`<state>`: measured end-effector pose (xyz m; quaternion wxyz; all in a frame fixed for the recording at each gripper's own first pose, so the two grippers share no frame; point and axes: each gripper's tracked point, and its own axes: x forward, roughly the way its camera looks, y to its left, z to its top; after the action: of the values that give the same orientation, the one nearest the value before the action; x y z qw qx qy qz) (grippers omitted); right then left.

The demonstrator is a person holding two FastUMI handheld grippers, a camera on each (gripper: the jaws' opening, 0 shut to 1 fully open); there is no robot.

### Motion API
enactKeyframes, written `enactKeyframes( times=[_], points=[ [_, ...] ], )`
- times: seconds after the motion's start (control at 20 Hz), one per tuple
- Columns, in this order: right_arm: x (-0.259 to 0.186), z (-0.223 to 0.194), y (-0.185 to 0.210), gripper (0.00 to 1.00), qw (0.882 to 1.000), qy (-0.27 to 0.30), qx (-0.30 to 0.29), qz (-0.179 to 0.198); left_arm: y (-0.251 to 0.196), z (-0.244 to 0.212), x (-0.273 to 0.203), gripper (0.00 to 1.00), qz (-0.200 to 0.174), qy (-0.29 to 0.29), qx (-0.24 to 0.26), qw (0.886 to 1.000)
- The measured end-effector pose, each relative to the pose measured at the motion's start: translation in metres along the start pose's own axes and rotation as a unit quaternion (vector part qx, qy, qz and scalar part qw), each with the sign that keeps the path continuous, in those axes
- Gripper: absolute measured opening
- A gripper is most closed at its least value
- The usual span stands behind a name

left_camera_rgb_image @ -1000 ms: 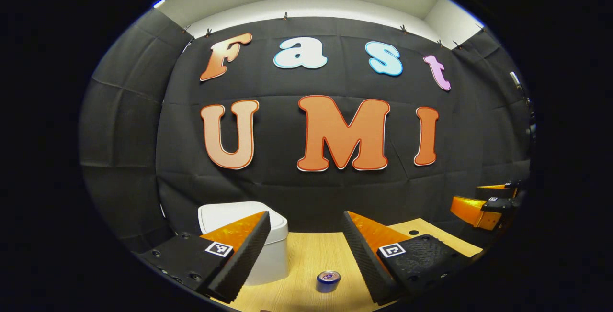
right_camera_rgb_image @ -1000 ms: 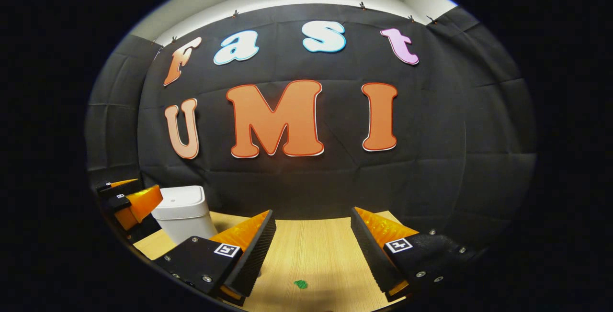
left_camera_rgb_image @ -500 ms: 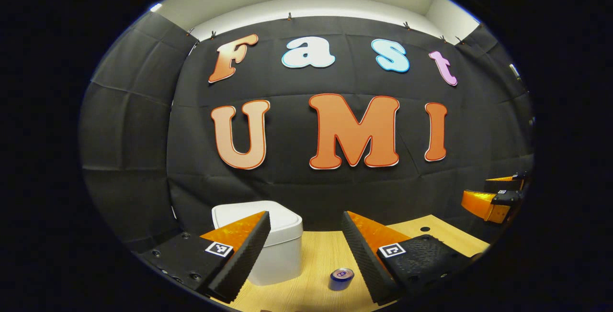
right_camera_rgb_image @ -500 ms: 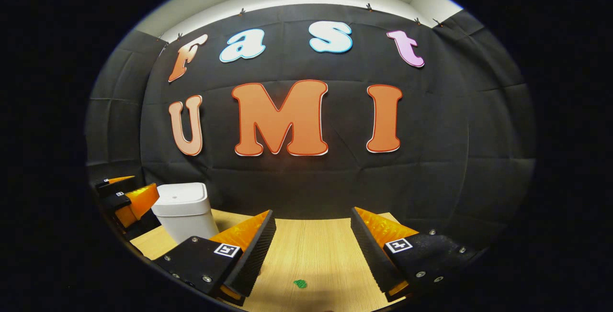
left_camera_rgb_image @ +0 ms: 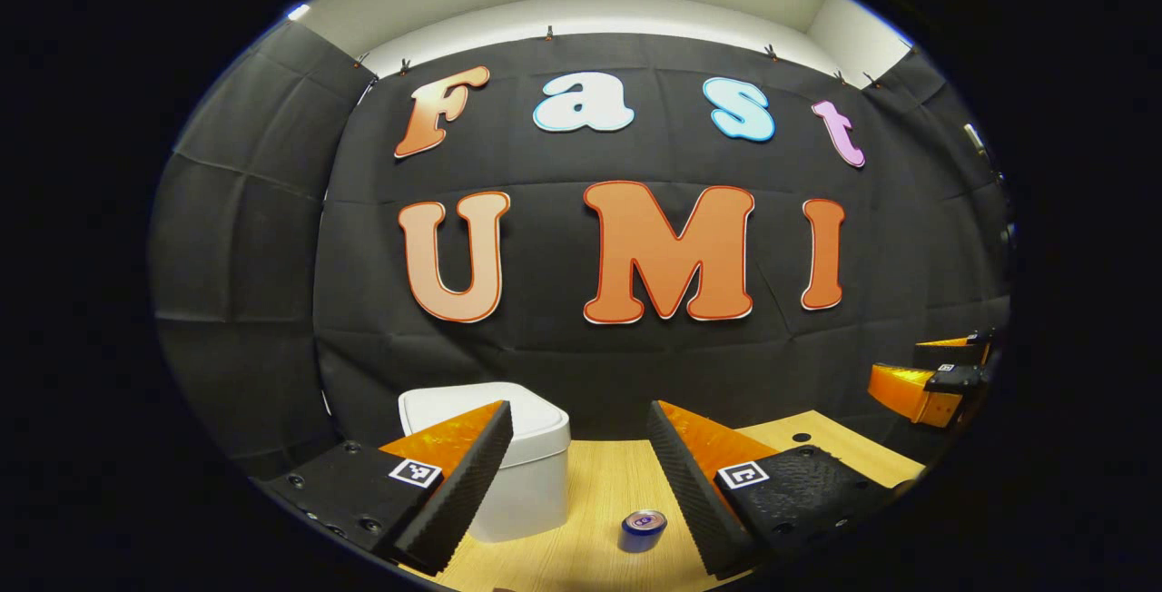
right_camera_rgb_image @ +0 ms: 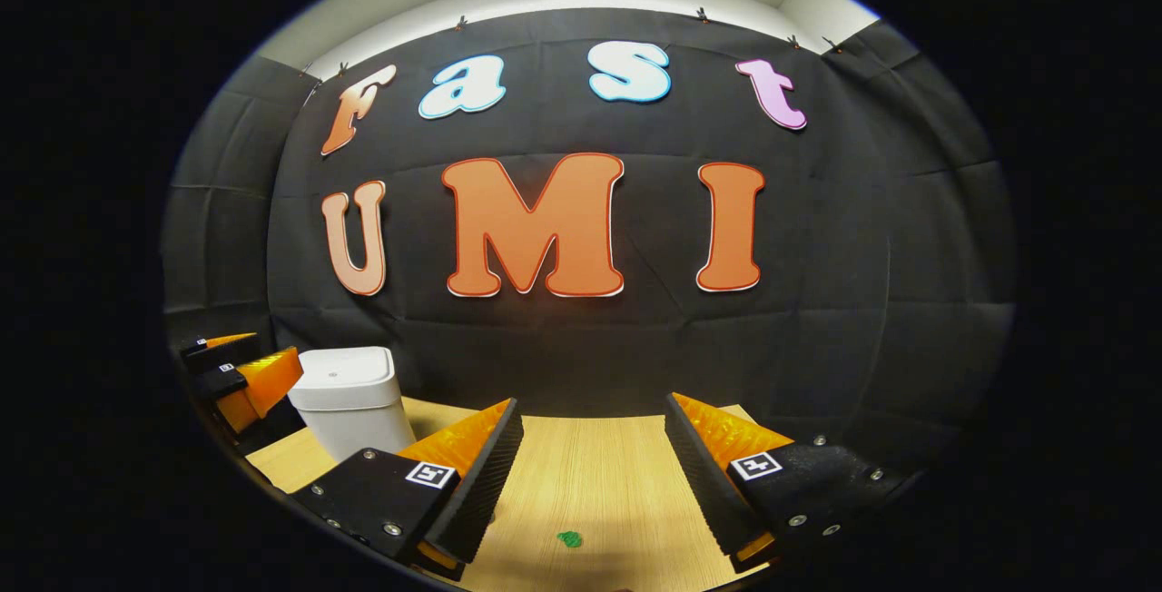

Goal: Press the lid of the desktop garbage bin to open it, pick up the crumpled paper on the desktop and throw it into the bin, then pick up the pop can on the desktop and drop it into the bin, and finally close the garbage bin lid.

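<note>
At lower left of the left gripper view, the garbage bin (left_camera_rgb_image: 517, 474) is standing on the desk (left_camera_rgb_image: 590, 492) with its lid (left_camera_rgb_image: 472, 406) down flat; the press-to-open step is, by my reading, not yet done. The left claw (left_camera_rgb_image: 581, 469) is hovering above the desk with its fingers wide apart, holding nothing, one finger overlapping the bin's near corner in the picture. The pop can (left_camera_rgb_image: 644, 529) is standing upright at bottom centre, just beside the other finger's inner edge, top facing the camera.

Right gripper view: the right claw (right_camera_rgb_image: 590, 469) is likewise spread apart and empty, hanging over bare desk. A small green scrap (right_camera_rgb_image: 569, 538) is lying on the desk at bottom centre between the fingers; too small to tell if this is the crumpled paper. The bin is showing at lower left here, lid closed, a small mark at lid centre.

Risks, as judgement:
- The can is sitting close to the left claw's finger; a careless drop toward the lid could be knocking it over and sending it rolling.
- The bin looks like light plastic; an off-centre push could be tipping or sliding it instead of releasing the lid.
- The green piece looks small and low; the fingers could be closing over it without catching it.
</note>
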<state>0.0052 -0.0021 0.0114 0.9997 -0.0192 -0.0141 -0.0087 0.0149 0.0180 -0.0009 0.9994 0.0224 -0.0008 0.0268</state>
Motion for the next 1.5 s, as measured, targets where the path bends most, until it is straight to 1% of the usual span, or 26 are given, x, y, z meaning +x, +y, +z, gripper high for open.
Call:
enactKeyframes(
  times=[0.55,0.7,0.75,1.1,1.2,1.25,1.3,1.35,1.4,1.45,1.5],
  points=[
    [0.0,0.002,-0.004,0.94,1.0,-0.003,0.0,-0.005,-0.006,-0.003,0.003,0.94,-0.007,0.006,-0.008,1.0],
    [-0.001,0.004,-0.005,0.94,1.0,-0.005,-0.001,-0.007,-0.007,-0.003,0.006,0.93,-0.012,0.004,-0.009,1.0],
    [0.0,0.004,-0.006,0.94,1.0,-0.004,-0.001,-0.008,-0.009,-0.004,0.007,0.94,-0.014,0.005,-0.009,1.0],
    [0.002,0.007,-0.009,0.94,1.0,-0.007,0.003,-0.008,-0.017,-0.008,0.014,0.94,-0.035,0.011,-0.011,0.999],
    [0.003,0.007,-0.011,0.94,1.0,-0.007,0.004,-0.01,-0.011,-0.007,0.015,0.93,-0.029,0.006,-0.016,0.999],
    [0.003,0.007,-0.013,0.94,1.0,-0.008,0.004,-0.012,-0.009,-0.006,0.015,0.8,-0.026,0.003,-0.016,1.0],
    [0.004,0.007,-0.014,0.94,1.0,-0.008,0.004,-0.013,-0.006,-0.005,0.015,0.75,-0.021,0.003,-0.01,1.0],
    [0.005,0.007,-0.015,0.94,1.0,-0.009,0.005,-0.013,-0.004,-0.008,0.018,0.72,-0.02,0.004,-0.001,1.0],
    [0.007,0.007,-0.015,0.94,1.0,-0.008,0.007,-0.013,0.002,-0.01,0.022,0.71,-0.011,0.007,0.011,1.0],
    [0.007,0.006,-0.014,0.94,1.0,-0.007,0.009,-0.012,0.004,-0.015,0.024,0.6,-0.012,0.014,0.014,1.0],
    [0.009,0.005,-0.013,0.94,1.0,-0.006,0.012,-0.011,0.01,-0.02,0.025,0.52,-0.005,0.025,0.014,1.0]
  ],
)
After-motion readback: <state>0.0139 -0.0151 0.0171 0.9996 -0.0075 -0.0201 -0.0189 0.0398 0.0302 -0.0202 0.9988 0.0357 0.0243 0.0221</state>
